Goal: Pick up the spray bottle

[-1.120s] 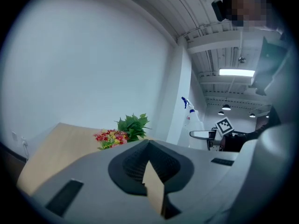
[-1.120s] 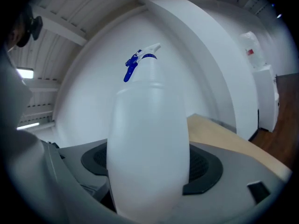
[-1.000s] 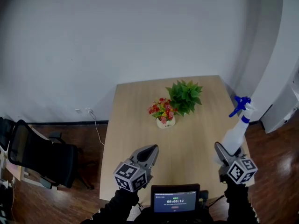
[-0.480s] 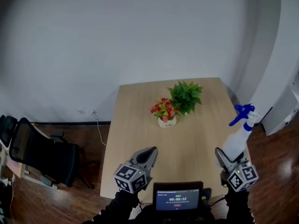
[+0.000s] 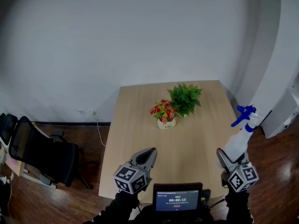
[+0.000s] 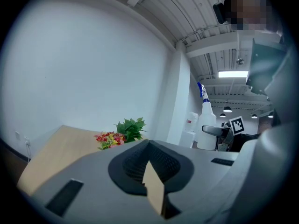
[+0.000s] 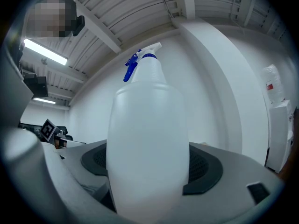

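Spray bottle (image 5: 238, 143): translucent white with a blue trigger head, held off the table (image 5: 135, 125) by its right edge, leaning slightly; whether it holds liquid cannot be told.
Right gripper (image 5: 228, 158): jaws closed on the bottle's lower body, one pad on each side.
Left gripper (image 5: 146, 155): jaws drawn together at the tips with nothing between them, over the table's near edge.
Flower pot (image 5: 166, 122): small and white, at mid-table, holding red and yellow flowers (image 5: 161, 110).
Green plant (image 5: 185, 97): just behind the pot; its own container is hidden by leaves.
Head view only: a black chair (image 5: 39, 153) on the floor at left and a small screen (image 5: 177, 200) at the bottom edge.
Right gripper view only: the bottle fills the centre, with ceiling beams above.
Left gripper view only: the bottle from the side, with the flowers and plant to its left.
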A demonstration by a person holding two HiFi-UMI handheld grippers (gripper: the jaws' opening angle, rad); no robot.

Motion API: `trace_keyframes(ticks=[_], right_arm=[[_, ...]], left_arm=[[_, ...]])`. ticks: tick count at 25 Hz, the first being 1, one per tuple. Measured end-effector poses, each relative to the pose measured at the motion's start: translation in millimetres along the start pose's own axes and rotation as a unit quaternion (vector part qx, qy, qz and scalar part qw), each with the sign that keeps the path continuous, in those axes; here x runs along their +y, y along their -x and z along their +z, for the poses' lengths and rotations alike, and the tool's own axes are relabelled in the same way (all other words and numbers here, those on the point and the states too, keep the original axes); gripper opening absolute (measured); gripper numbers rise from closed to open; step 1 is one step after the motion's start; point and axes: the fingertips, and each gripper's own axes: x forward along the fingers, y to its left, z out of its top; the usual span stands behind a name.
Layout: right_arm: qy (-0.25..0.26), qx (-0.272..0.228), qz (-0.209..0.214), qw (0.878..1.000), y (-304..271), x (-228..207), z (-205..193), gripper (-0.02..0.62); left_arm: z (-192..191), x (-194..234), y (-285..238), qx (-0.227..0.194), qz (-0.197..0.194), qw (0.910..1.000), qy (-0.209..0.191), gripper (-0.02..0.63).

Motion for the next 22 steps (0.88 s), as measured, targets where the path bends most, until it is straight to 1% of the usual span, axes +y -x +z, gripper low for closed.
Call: trace_keyframes(ticks=[15, 18, 22], right_arm=[[0.020, -0.003, 0.000, 1.000, -2.9, -1.4, 3.1, 0.394], [0.020, -0.004, -0.005, 1.000, -4.2, -3.7, 4.8, 0.394], [0.018, -0.003, -0.016, 1.000, -5.3, -7.8, 5.7, 0.394]], left_arm=[[-3.6, -6.8, -6.5, 0.004, -0.005, 1.0000, -0.007, -0.011], [-3.0, -6.4, -7.2, 0.004, -0.008, 1.0000, -0.005, -0.011], [-1.6, -3.7, -7.7, 0.008, 0.000, 1.0000, -0.004, -0.011]])
